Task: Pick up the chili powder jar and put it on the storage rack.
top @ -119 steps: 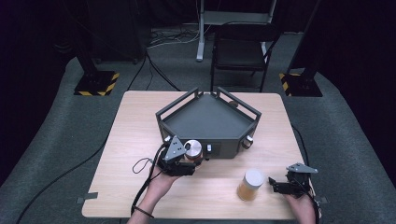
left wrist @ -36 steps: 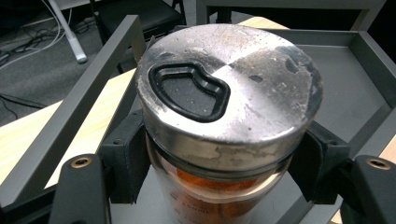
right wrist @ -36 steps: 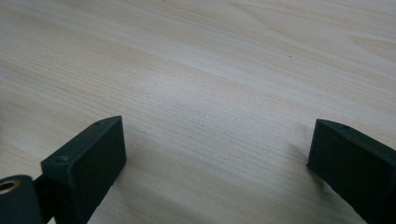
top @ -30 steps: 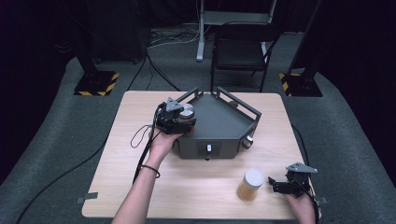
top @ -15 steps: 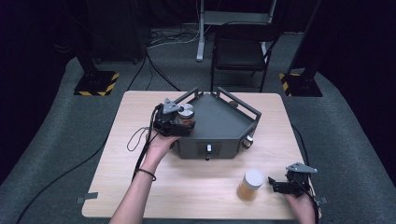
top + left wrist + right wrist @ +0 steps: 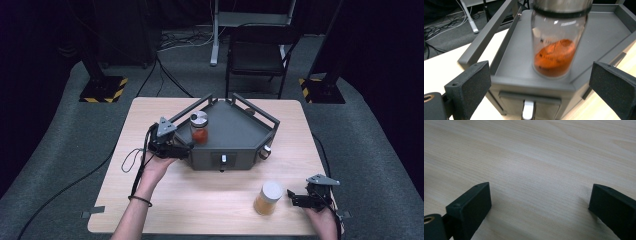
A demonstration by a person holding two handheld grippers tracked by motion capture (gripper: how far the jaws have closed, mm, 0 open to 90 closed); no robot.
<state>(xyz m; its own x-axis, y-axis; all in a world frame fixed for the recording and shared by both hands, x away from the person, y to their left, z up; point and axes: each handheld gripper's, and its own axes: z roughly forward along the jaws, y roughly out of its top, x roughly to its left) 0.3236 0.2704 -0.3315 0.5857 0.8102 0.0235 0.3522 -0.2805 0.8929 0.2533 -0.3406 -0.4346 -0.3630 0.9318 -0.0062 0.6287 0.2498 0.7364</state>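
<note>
Two grippers on a wooden table (image 6: pixel 200 200), each held in a person's hand. Left gripper (image 6: pixel 181 146) sits at the left front corner of a dark grey tray-like box (image 6: pixel 235 132) with raised rails; its jaws stand wide apart, gripping nothing. Glass jar (image 6: pixel 199 127) with a metal lid and orange-red powder in the bottom stands upright inside the box near that left corner, just beyond the jaw tips, not touching them. In the left gripper view the jar (image 6: pixel 557 41) sits between and past the two black pads, slightly blurred, on the box floor (image 6: pixel 524 62) close to the front edge; a small metal handle (image 6: pixel 527 111) shows on the box front below it. Left hand (image 6: pixel 157 167) comes in from the bottom, with a band on the wrist and a cable looping on the table beside it. Right gripper (image 6: pixel 292 198) rests low at the front right of the table, jaws also spread, empty, pointing left. A second jar (image 6: pixel 267 198), white lid and yellowish contents, stands upright on the table just left of those jaws, apart from them. Right gripper view has bare wood grain (image 6: pixel 536 170) between the open pads. Black chair (image 6: pixel 257 55) stands behind the table.
</note>
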